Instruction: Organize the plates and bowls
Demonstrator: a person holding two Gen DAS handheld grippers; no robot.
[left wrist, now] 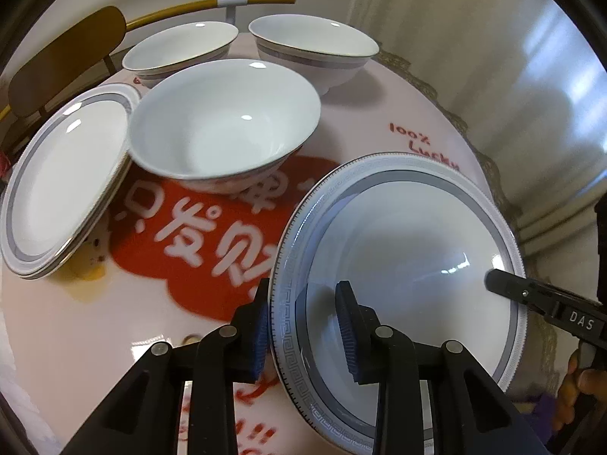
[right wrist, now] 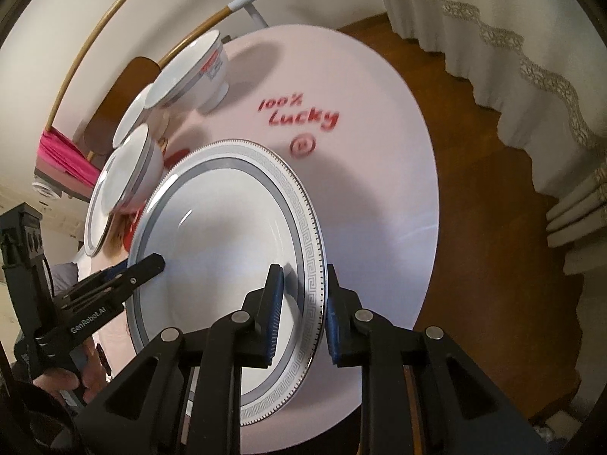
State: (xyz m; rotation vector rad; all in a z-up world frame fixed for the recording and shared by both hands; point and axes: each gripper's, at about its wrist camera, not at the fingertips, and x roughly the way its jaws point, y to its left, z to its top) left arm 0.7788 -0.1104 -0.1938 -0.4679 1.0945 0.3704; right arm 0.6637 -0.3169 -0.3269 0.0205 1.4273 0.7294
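left wrist view: large plate (left wrist: 402, 250) clamped on both rims, lifted over the table (left wrist: 409, 113).
left gripper (left wrist: 303, 326) and right gripper (right wrist: 303, 314) pinch opposite edges; plate stack (left wrist: 64, 182) far left; three bowls (left wrist: 224, 121) unstacked.

The left gripper (left wrist: 303, 326), at the lower middle of its own view, and the right gripper (right wrist: 303, 314), low in its view, each angle steeply downward with jaws clamped across opposite rims of the same plate (left wrist: 398, 265).
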